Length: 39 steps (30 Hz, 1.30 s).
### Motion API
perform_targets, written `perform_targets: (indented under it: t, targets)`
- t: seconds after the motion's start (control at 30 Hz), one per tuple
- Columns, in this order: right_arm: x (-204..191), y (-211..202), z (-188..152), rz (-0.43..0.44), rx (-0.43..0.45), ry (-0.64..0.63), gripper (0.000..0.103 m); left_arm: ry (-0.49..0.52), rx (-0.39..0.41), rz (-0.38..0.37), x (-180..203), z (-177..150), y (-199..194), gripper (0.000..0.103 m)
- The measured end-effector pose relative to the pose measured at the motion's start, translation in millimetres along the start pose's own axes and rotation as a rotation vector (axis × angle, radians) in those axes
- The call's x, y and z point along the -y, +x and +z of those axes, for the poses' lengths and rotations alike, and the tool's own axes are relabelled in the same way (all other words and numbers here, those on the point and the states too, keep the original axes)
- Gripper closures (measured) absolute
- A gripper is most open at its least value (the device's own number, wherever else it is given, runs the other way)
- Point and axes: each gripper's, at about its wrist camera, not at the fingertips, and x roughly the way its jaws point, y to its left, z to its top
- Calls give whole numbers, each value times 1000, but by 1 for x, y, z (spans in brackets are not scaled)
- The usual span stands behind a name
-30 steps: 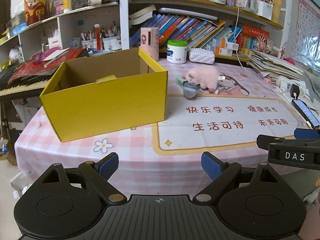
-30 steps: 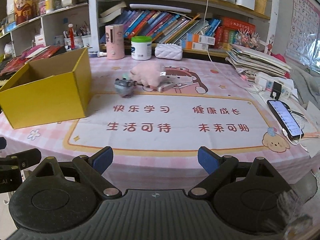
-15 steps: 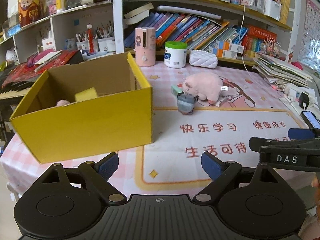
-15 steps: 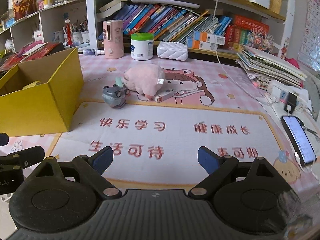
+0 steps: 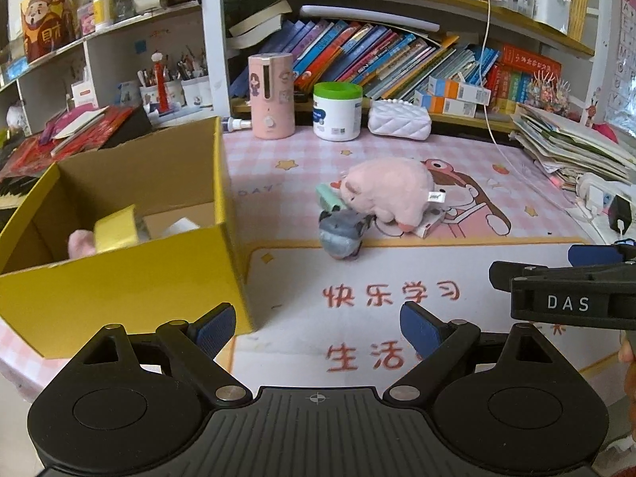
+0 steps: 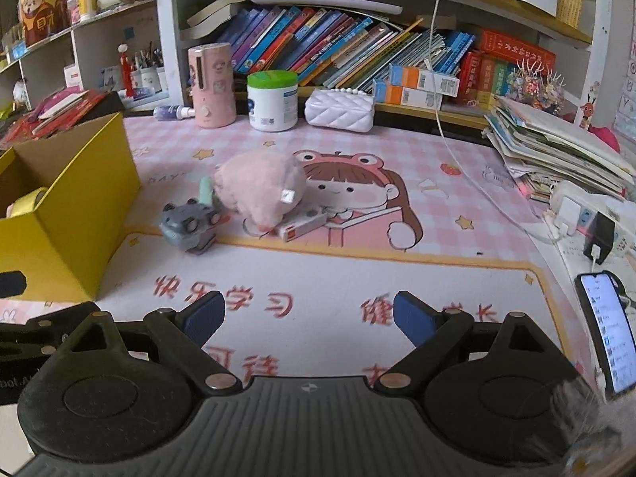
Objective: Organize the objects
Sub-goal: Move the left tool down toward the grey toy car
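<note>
Nearest in each wrist view are the tongs themselves. The left gripper (image 5: 316,328) stands wide open with nothing between its blue pads, and the right gripper (image 6: 308,320) is equally wide and also empty. Both hang over the near part of the desk mat (image 6: 318,270), where the white field with red characters is bare; this is the widest free room for moving.

On the left, the yellow cardboard box (image 5: 131,274) stands just beside the left gripper, its near right corner close to the left pad. Its top is open, and inside lie a roll of yellow tape (image 5: 115,230) and something pink and fluffy (image 5: 81,242).

Further in, near the middle of the mat, the loose things make one small cluster: a grey toy (image 6: 189,228) in front, a pale green tube (image 6: 206,191) behind it, a pink plush pig (image 6: 258,189) whose body rests on a small white box (image 6: 302,226). Between the cluster and the yellow box there is a narrow free lane.

At the right edge lie a phone (image 6: 606,334) with its screen lit, a power strip (image 6: 572,208) and a stack of papers (image 6: 556,147).

At the far edge, against the bookshelf (image 5: 397,59), stand a pink appliance (image 5: 271,95), a white jar with green lid (image 5: 337,111) and a white quilted pouch (image 5: 399,123).
</note>
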Motion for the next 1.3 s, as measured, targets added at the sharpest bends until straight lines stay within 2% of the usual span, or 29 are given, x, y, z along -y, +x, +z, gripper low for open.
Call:
perform_targets:
  t: [0.33, 0.6, 0.77, 0.83, 0.93, 1.07, 1.3]
  targets:
    - [41, 20, 19, 27, 11, 18, 10, 33, 9, 13, 37, 22, 21, 11]
    - [64, 32, 36, 48, 45, 32, 9, 11, 26, 46, 51, 34, 35, 11]
    - [71, 41, 38, 78, 41, 30, 8, 3, -7, 53, 56, 32, 52, 11]
    - [74, 44, 38, 89, 42, 32, 8, 0, -12, 80, 57, 32, 60, 11]
    - [77, 46, 38, 102, 48, 33, 7, -21, 5, 123, 54, 37, 72, 14]
    - [84, 49, 38, 106, 45, 26, 7, -56, -21, 121, 52, 47, 97, 23]
    - [99, 54, 40, 86, 38, 50, 7, 20, -51, 152, 62, 58, 135, 24]
